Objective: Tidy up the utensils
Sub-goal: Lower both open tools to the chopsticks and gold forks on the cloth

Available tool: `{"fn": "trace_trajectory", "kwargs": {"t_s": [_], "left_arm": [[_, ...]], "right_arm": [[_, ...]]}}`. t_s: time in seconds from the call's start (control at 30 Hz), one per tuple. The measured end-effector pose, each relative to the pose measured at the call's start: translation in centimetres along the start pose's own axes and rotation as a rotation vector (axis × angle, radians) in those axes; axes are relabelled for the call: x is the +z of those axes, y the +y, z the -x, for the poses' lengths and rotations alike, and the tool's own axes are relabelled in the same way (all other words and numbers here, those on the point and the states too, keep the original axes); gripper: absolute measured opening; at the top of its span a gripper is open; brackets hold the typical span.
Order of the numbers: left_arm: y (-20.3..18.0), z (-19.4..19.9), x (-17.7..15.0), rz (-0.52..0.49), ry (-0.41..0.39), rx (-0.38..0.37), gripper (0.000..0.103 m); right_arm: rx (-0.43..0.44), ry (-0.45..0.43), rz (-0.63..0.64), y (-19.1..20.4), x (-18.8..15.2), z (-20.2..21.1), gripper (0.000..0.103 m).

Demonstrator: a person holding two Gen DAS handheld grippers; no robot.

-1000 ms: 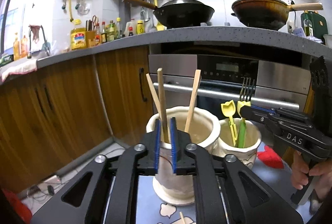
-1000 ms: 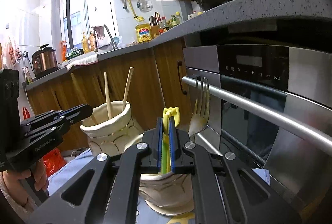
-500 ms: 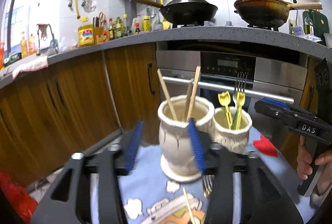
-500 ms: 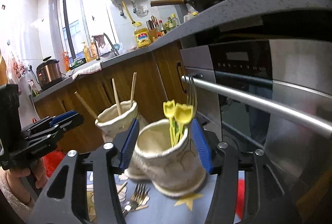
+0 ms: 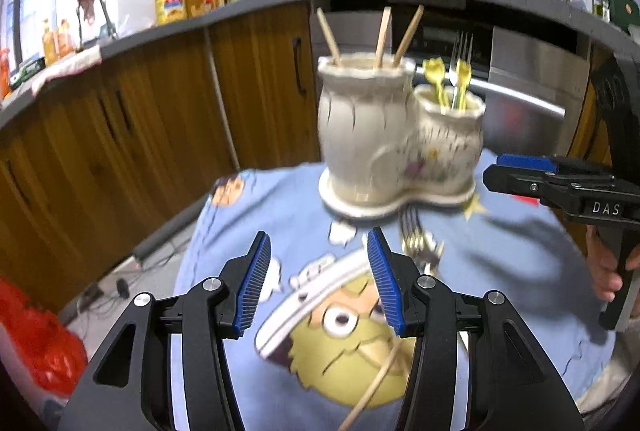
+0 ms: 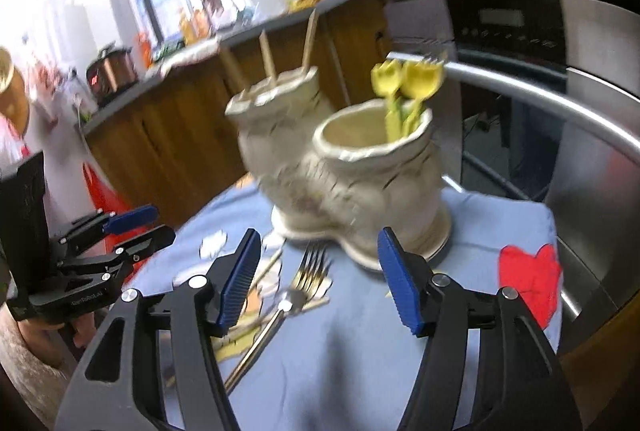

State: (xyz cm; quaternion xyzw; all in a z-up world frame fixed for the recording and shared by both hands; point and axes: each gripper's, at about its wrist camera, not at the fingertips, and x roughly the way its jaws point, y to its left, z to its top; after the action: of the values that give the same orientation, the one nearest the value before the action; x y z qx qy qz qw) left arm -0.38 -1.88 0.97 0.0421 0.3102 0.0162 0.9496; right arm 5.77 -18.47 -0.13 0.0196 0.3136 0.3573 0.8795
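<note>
Kitchen: left gripper [image 5: 316, 279] agape, empty; right gripper [image 6: 318, 279] agape, empty, marked "DAS".

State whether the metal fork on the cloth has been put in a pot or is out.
Out. The metal fork lies flat on the blue cloth, before the short pot, and neither open gripper touches it.

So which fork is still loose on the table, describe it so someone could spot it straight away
Find the cream double-pot ceramic holder on the blue cartoon tablecloth. Right in front of its base lies a metal fork, flat on the cloth, tines toward the holder. Unlike the fork and yellow utensils standing in the pot, it lies down.
</note>
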Motion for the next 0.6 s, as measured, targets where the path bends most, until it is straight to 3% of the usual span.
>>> {"fn": "trace_trajectory", "kwargs": {"t_s": [0.03, 0.07, 0.4, 0.6], "left_arm": [[0.1, 0.0, -0.3, 0.001, 0.004, 0.003, 0.069], [0.2, 0.0, -0.7, 0.006, 0.006, 0.002, 0.074], [-0.2, -1.4, -2.9, -0.002, 0.088, -0.043, 0.074], [0.1, -1.9, -3.3, 0.017, 0.092, -0.048, 0.074]], "right_arm": [[0.004, 0.017, 0.008, 0.3, -0.2, -0.4, 0.061], [0.006, 0.029, 0.015, 0.5, -0.4, -0.6, 0.061], [-0.009, 0.119, 0.041, 0.9, -1.2, -2.5, 0.061], [0.005, 0.183, 0.073, 1.9, -2.1, -3.9, 0.061]]}}
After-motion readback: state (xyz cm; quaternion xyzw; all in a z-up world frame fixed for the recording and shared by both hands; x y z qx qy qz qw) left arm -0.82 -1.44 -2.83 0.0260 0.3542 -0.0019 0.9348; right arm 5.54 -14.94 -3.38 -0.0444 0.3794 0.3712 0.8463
